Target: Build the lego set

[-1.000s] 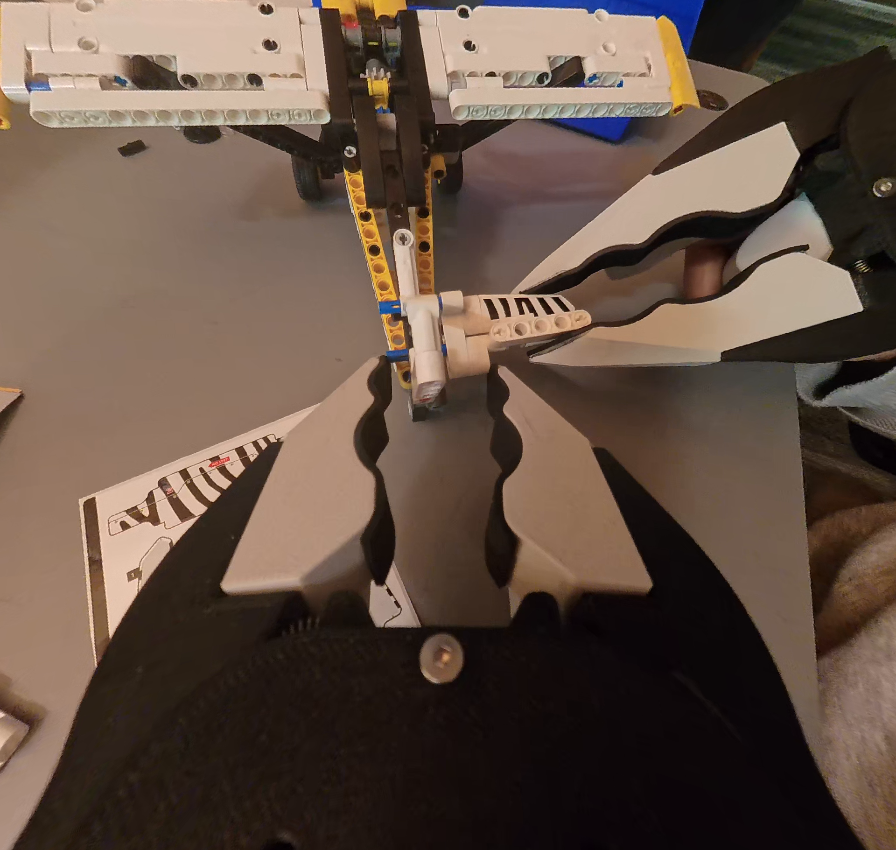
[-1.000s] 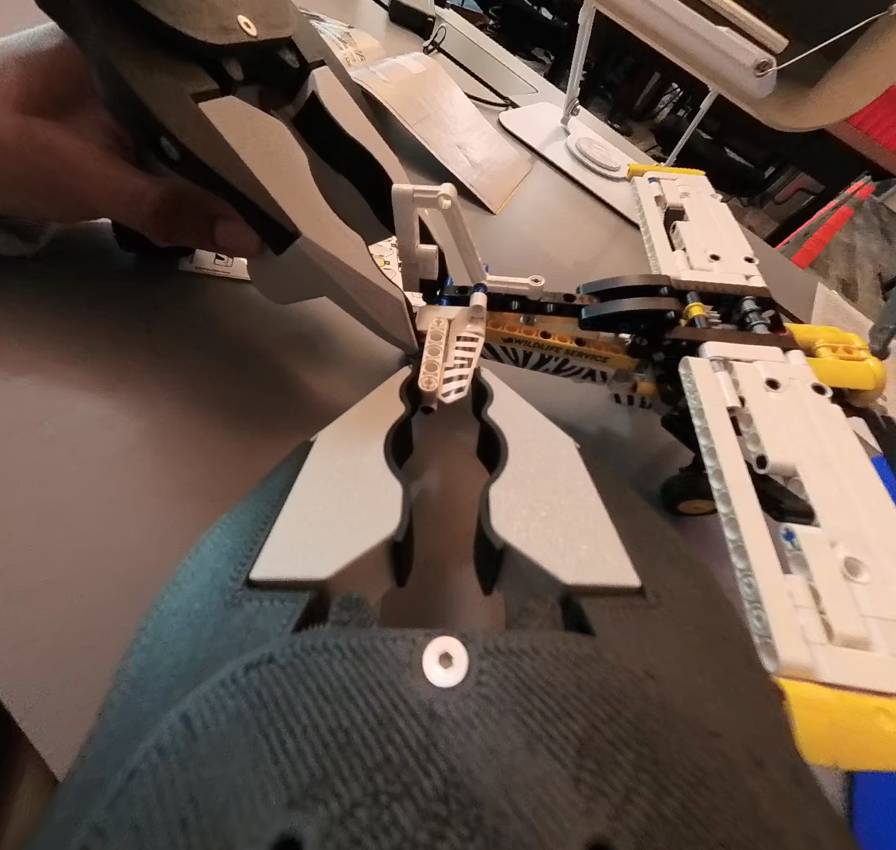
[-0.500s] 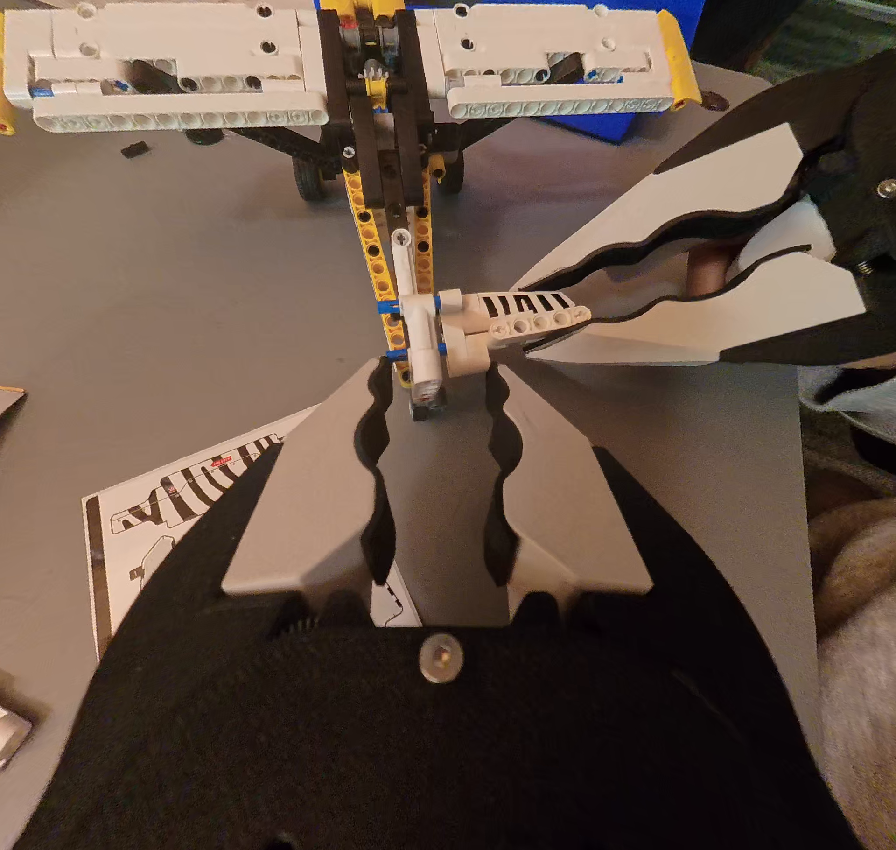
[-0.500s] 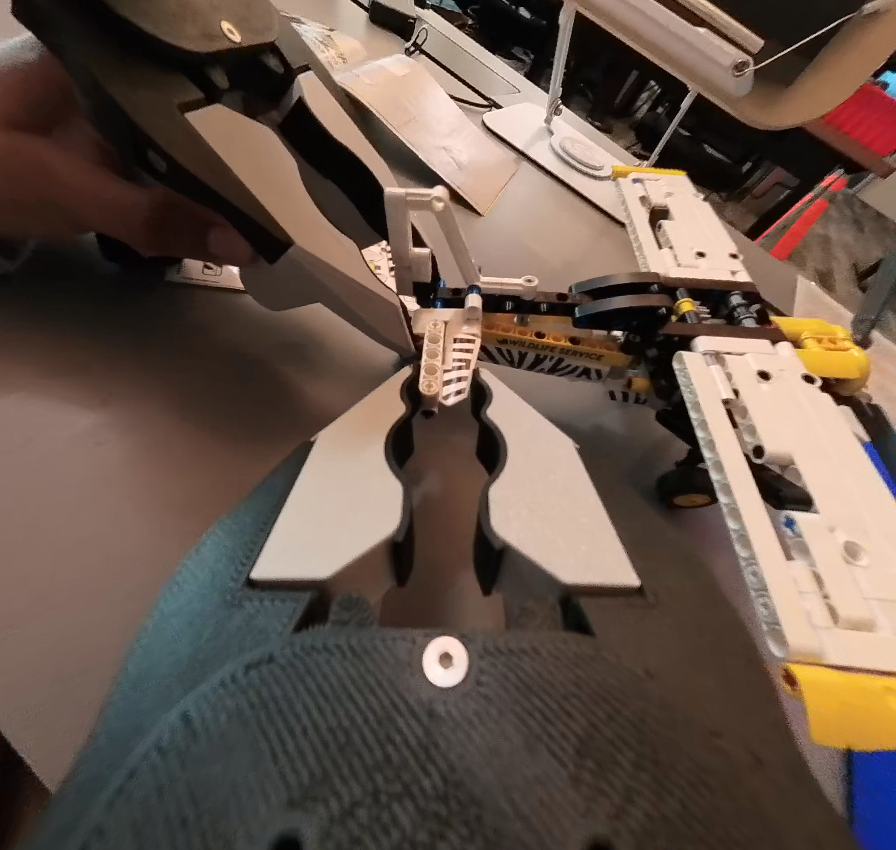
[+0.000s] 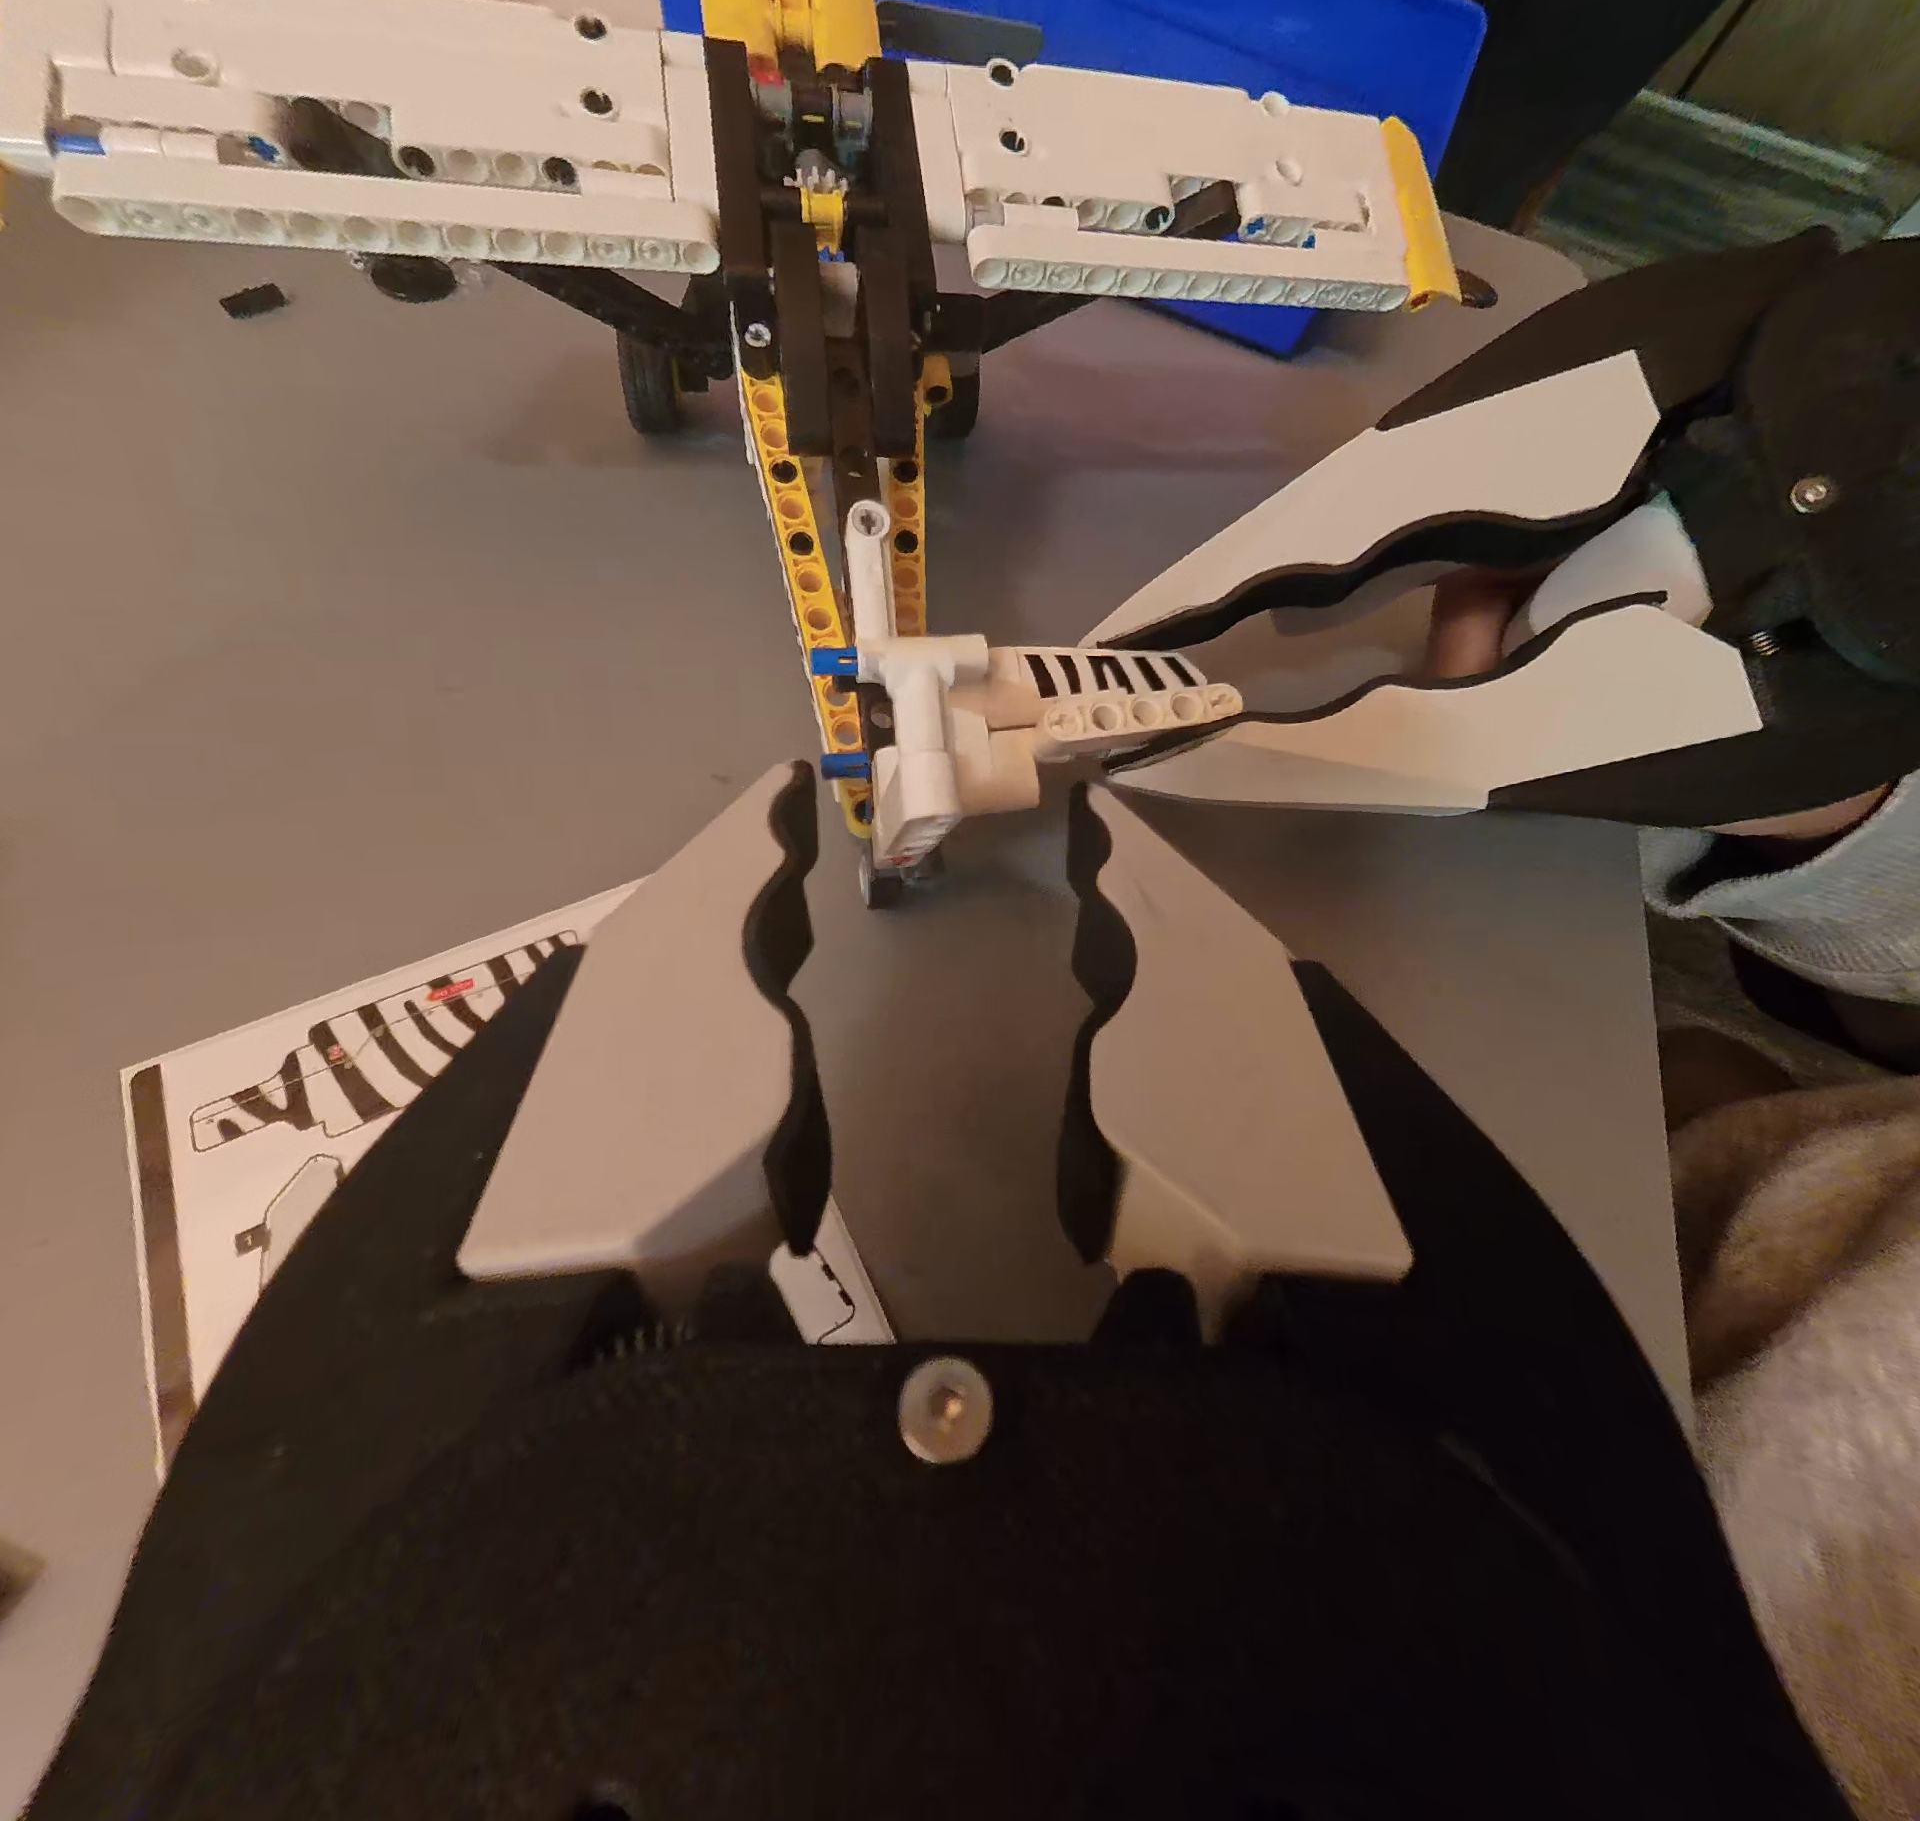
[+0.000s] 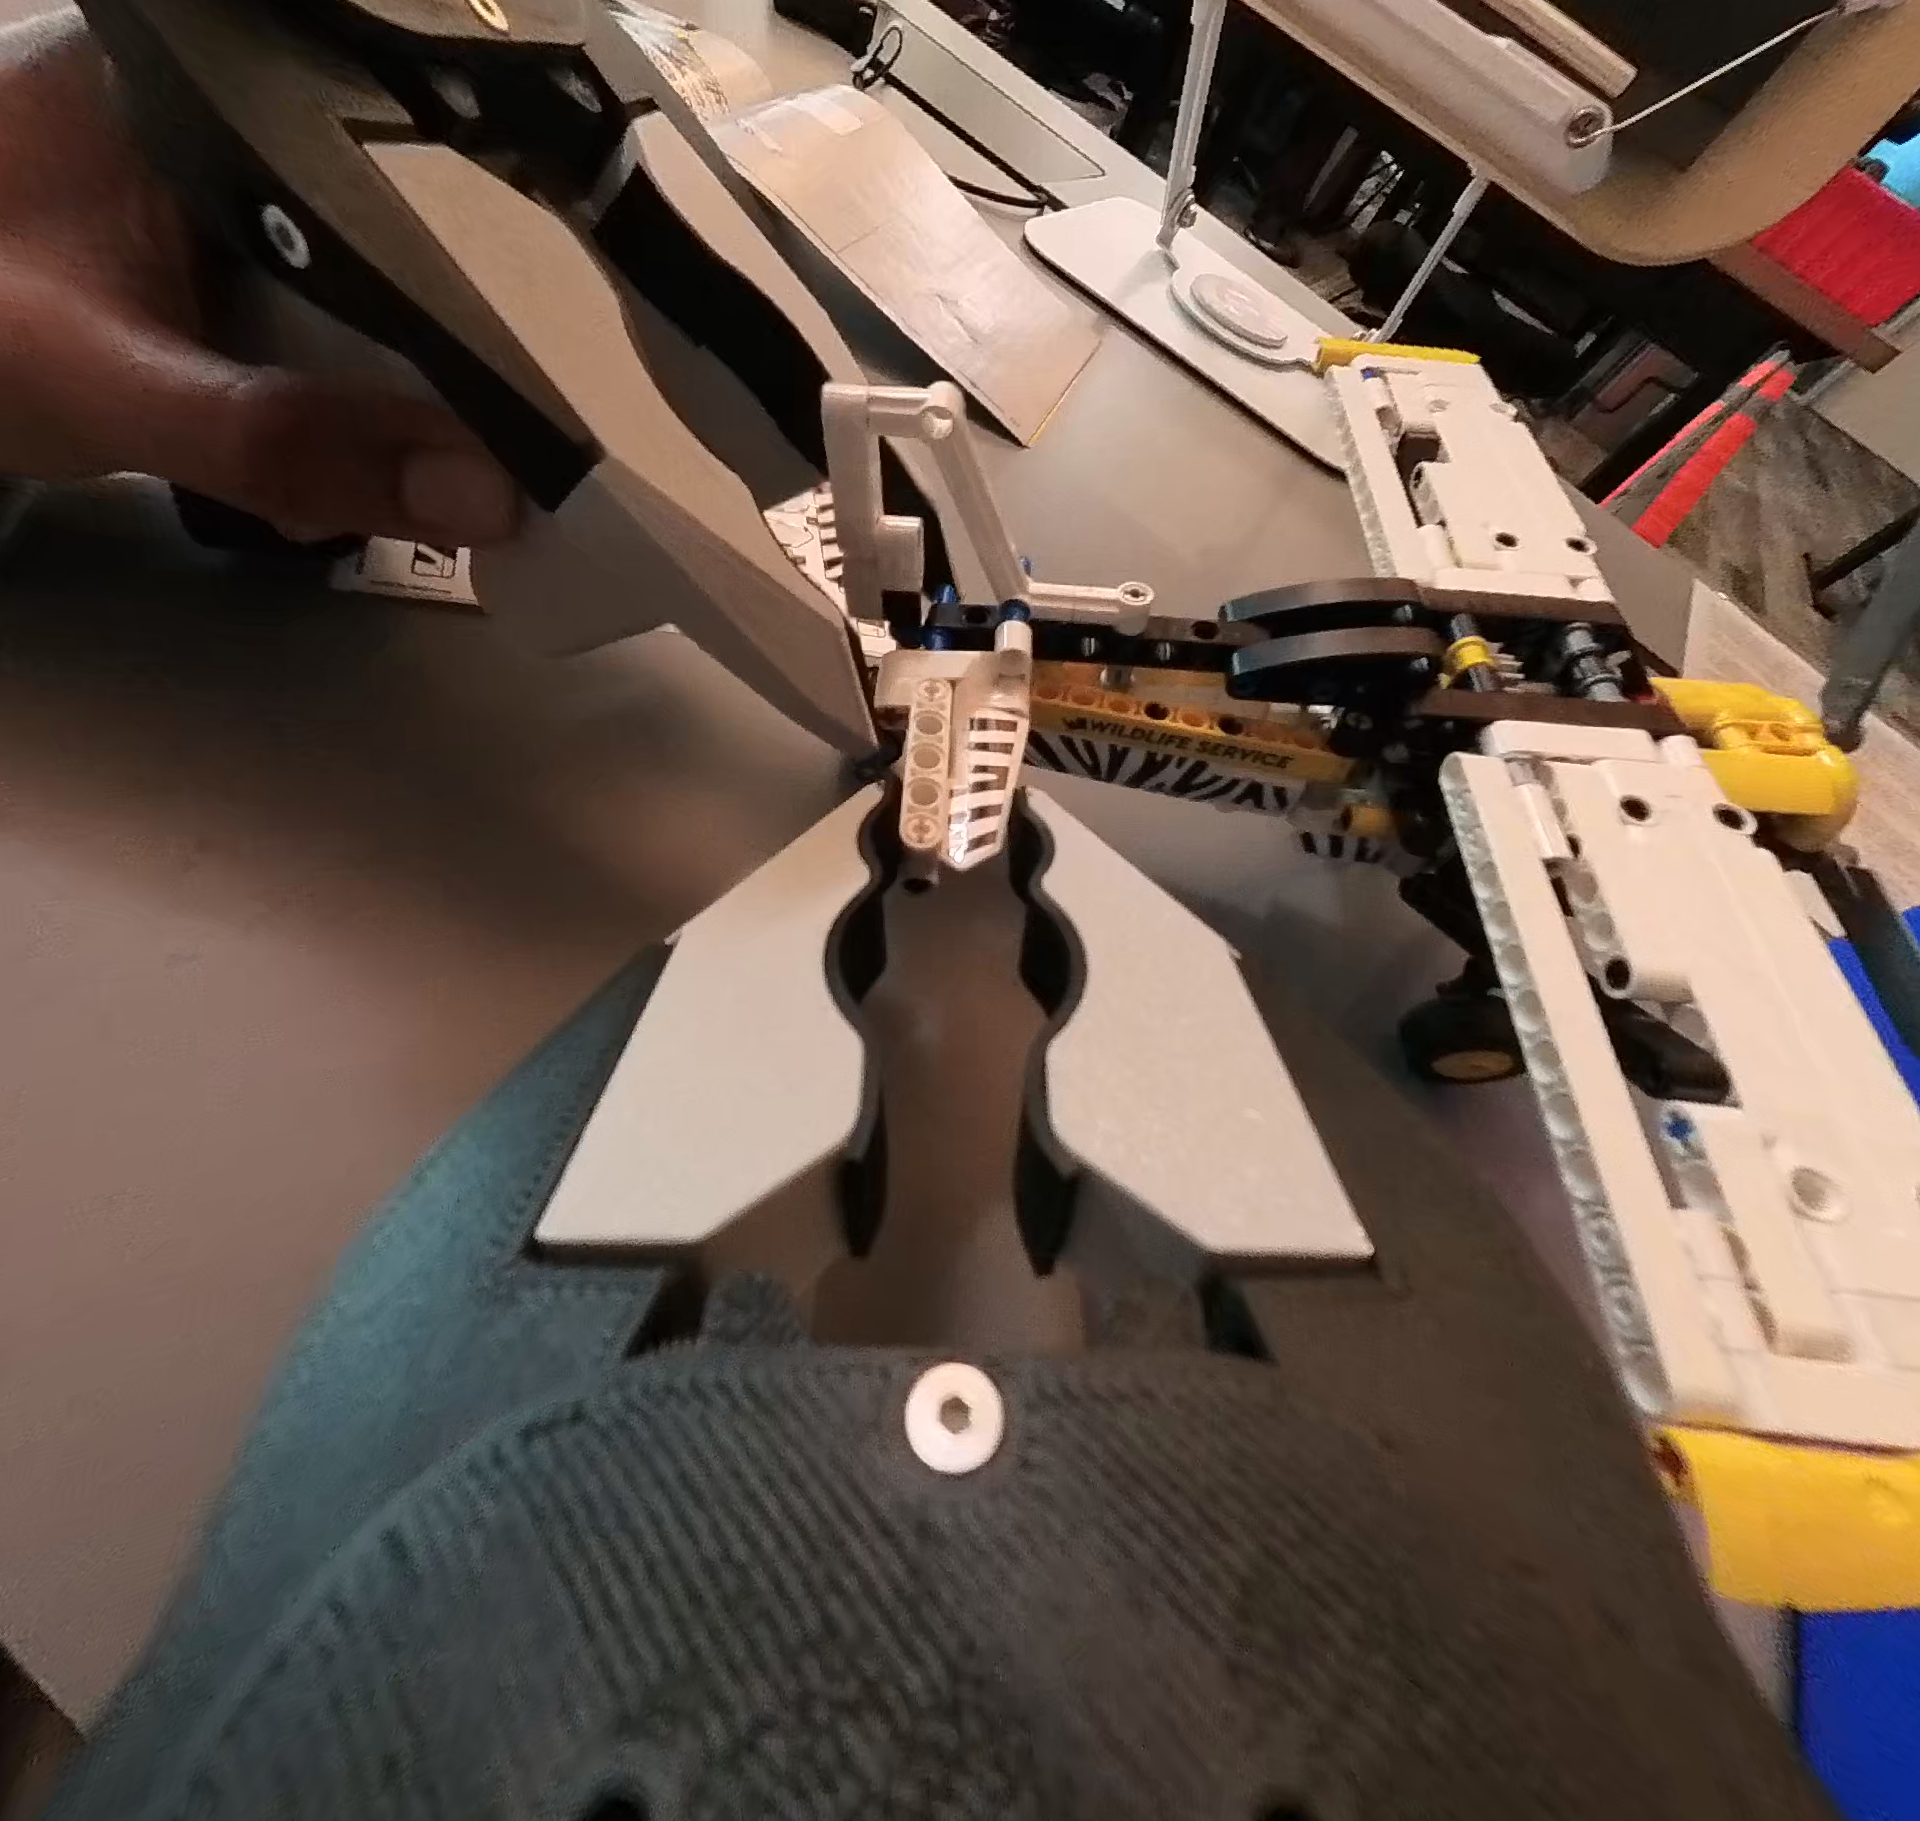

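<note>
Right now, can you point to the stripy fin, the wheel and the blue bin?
stripy fin (image 5: 1107,675), left wrist view, on its black-striped face.
wheel (image 6: 1460,1039), right wrist view, on the black tyre.
blue bin (image 5: 1143,15), left wrist view, on its front wall.

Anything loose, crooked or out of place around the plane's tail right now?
One stray: a small black piece lies loose on the grey table under the plane's wing. At the tail, the right gripper pinches the striped white fin; the left gripper is open beside it. Nothing looks broken.
</note>
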The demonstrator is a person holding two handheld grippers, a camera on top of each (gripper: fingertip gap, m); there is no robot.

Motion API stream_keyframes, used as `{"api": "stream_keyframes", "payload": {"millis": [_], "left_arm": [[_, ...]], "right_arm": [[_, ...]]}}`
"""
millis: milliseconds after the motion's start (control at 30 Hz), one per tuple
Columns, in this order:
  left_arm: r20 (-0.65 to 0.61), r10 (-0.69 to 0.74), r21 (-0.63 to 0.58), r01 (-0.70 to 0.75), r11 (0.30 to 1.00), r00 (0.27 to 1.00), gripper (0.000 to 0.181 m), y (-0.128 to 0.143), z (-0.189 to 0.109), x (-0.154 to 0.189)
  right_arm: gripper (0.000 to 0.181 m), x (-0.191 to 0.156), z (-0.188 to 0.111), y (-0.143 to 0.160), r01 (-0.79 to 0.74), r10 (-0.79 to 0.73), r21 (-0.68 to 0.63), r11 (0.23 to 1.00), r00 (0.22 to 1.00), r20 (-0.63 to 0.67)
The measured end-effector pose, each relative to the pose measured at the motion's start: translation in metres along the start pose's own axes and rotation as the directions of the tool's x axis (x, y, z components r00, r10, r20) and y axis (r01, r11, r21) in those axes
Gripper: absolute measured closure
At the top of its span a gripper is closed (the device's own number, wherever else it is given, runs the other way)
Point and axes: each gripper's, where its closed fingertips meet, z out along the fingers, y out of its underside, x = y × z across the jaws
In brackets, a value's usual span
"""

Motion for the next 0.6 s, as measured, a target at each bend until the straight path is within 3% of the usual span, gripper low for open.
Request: {"api": "stream_keyframes", "payload": {"millis": [600], "left_arm": [[0.028,-0.001,-0.019,0.001,1.000,1.000,0.140,0.0004,0.0060,-0.0013]], "right_arm": [[0.161,0.0000,-0.0034,-0.0023,-0.003,0.003,0.010,1.000,1.000,0.012]]}}
